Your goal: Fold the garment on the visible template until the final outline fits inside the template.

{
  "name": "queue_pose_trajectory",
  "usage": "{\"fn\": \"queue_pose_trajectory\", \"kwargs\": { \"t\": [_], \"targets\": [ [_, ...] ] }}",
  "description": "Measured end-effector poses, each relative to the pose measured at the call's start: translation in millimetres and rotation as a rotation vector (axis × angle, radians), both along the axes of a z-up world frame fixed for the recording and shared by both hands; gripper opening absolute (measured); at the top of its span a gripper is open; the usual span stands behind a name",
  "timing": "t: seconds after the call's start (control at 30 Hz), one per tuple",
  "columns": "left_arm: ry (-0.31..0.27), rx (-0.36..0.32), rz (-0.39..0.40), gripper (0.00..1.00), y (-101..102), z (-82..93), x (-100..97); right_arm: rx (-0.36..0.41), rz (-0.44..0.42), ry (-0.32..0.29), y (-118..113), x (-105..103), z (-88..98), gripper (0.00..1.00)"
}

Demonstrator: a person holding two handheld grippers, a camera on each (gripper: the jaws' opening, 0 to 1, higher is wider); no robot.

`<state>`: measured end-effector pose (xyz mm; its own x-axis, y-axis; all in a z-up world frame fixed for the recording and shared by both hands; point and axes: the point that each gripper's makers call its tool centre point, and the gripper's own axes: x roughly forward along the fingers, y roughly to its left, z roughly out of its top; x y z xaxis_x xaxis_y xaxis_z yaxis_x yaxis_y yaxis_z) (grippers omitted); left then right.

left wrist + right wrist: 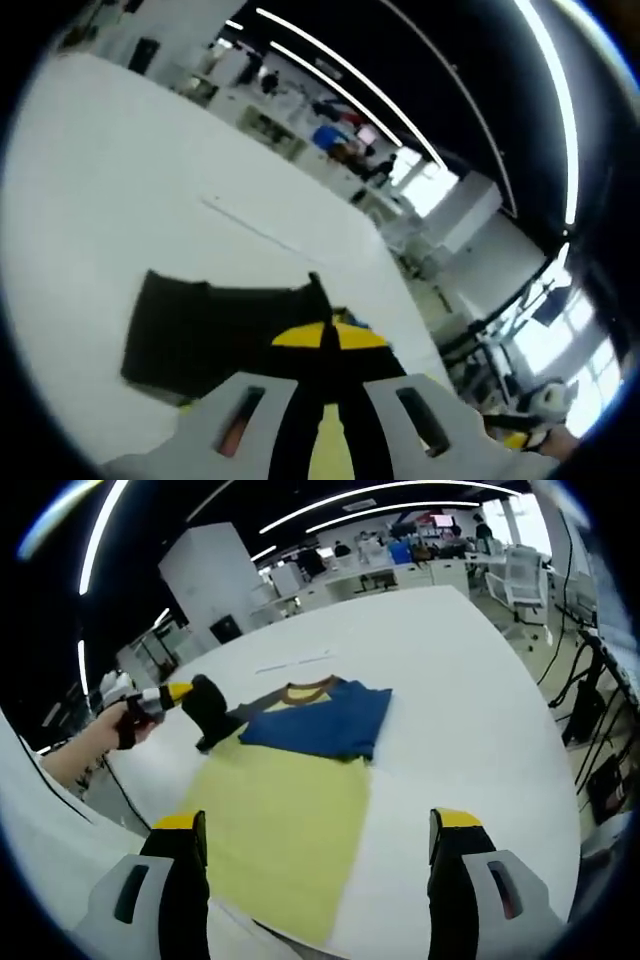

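Tabletop (470,680): white and broad; it carries everything, ahead of and under both of your grippers.
Shirt (290,810): yellow body with a blue sleeve folded across its upper part and a brown collar at the far end. It lies flat just ahead of your right gripper, between and beyond its jaws.
Template: I cannot make out an outline under the shirt, so judge the fit from the shirt's edges.
Left gripper (205,712): off to the left of the right gripper, at the far left corner of the shirt. Its jaws are closed on a dark fold of cloth, seemingly the other sleeve.
Right gripper (318,855): jaws spread wide, holding nothing, hovering over the near hem.
Step in hand: likely folding that left sleeve inward. Carry it low and across, keep the cloth taut, and lay it flat before you let go.
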<state>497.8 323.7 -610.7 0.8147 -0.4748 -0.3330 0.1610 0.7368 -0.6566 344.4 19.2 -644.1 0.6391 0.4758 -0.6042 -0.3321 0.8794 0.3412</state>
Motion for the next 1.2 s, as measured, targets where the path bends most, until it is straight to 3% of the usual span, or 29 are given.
{"fn": "queue_pose_trajectory", "kwargs": {
  "t": [0.27,0.77,1.2],
  "targets": [
    [-0.04,-0.066,-0.031,0.0,-34.4,14.6,8.2,-0.005,-0.003,0.006,-5.1,-3.8,-1.4,0.92],
    [-0.049,-0.12,-0.069,0.0,-88.8,21.0,18.5,-0.01,0.002,0.006,-17.5,3.4,0.4,0.92],
    [-0.023,-0.072,-0.16,0.0,-139.3,0.8,26.4,-0.001,-0.028,-0.005,-33.4,4.2,3.3,0.92]
  ]
}}
